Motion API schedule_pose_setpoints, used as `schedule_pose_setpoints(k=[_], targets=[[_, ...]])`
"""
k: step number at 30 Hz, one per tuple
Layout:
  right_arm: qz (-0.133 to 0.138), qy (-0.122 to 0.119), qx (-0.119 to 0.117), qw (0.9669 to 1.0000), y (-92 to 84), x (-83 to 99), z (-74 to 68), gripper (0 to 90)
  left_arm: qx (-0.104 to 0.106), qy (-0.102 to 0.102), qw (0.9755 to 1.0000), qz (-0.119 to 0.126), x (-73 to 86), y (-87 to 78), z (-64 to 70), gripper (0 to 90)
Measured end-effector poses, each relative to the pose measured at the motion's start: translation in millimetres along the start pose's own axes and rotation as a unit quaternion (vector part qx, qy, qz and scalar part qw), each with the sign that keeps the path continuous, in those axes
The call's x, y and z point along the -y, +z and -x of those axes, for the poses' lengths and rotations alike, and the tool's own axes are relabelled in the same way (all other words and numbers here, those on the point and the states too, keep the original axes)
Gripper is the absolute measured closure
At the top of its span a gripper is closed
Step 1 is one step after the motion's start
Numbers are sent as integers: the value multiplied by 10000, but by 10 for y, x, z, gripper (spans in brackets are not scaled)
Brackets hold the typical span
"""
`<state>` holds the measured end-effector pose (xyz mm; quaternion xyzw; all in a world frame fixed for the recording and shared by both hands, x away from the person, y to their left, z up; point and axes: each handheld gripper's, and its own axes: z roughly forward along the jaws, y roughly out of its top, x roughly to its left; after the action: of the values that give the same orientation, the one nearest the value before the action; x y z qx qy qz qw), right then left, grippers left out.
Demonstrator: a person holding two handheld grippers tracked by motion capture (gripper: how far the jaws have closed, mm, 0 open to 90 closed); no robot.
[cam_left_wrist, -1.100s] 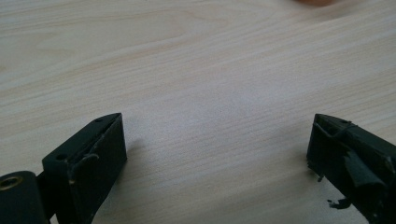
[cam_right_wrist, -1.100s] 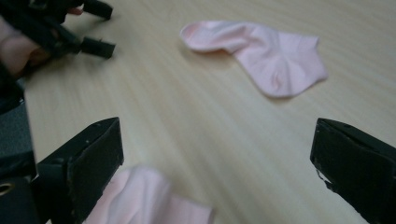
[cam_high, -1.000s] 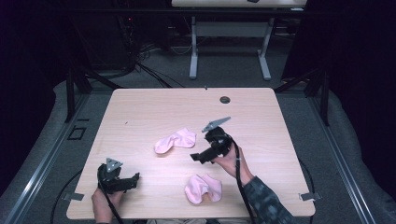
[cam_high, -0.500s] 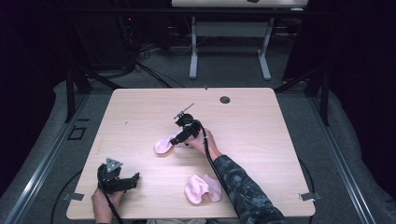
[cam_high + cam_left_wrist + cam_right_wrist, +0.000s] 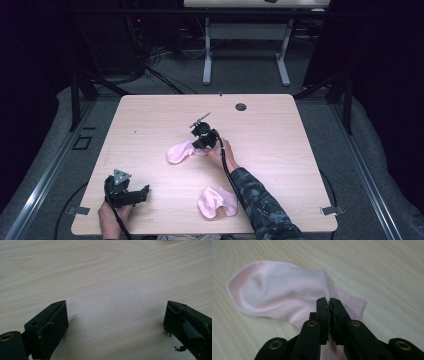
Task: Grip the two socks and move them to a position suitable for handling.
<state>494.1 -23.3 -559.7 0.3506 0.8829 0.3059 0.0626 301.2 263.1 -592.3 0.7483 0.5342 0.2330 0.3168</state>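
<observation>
A pink sock (image 5: 179, 151) lies flat near the middle of the table (image 5: 150, 115). My right gripper (image 5: 202, 143) is down at its right end. In the right gripper view its jaws have just been closing, and my right gripper (image 5: 329, 300) is now shut on a fold of this sock (image 5: 279, 290) near the cuff. A second pink sock (image 5: 217, 201) lies crumpled near the front edge, beside the right forearm. At the front left my left gripper (image 5: 141, 193) rests low on the table. In its own view the left gripper (image 5: 116, 308) stands open over bare wood.
A dark round grommet (image 5: 241, 107) sits in the tabletop near the far edge. Table legs and cables stand on the grey floor beyond the table. The wood to the right of the socks is bare.
My right gripper has moved left across the table and down to the middle sock, then closed on its fabric. The left gripper has stayed where it was.
</observation>
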Motion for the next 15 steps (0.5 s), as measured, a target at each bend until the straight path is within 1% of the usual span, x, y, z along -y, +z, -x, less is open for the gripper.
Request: schedule_pose_setpoints(k=[1,3,6,7,8,9,10,11,12,15], targets=[[39,43,-82,9999,-48,-1,8,872,1,7,10000,-8,0,0,-2,55],[193,24,-110,9998,-185,-5,6,876,-3,-1,10000,1,0,0,1,55],[437,-24,-169,9989,-476,-2,-17,877,-4,-2,10000,6,0,0,1,55],[437,-24,-169,9989,-476,-2,-17,877,-4,-2,10000,6,0,0,1,55],[537,-35,-142,9984,-577,9,-35,878,-5,2,10000,5,0,0,1,55],[661,-88,-118,9977,-798,37,-62,878,-5,1,10000,4,0,0,1,55],[794,-83,-83,9968,-900,63,-80,878,-6,5,10000,5,0,0,2,55],[845,-41,-73,9964,-1007,92,-94,877,-10,9,10000,10,0,0,2,55],[859,-73,-37,9963,-1111,126,-101,877,-8,4,10000,6,1,0,2,55],[1038,-78,92,9945,-1357,275,-117,876,-10,4,10000,6,0,0,2,55]])
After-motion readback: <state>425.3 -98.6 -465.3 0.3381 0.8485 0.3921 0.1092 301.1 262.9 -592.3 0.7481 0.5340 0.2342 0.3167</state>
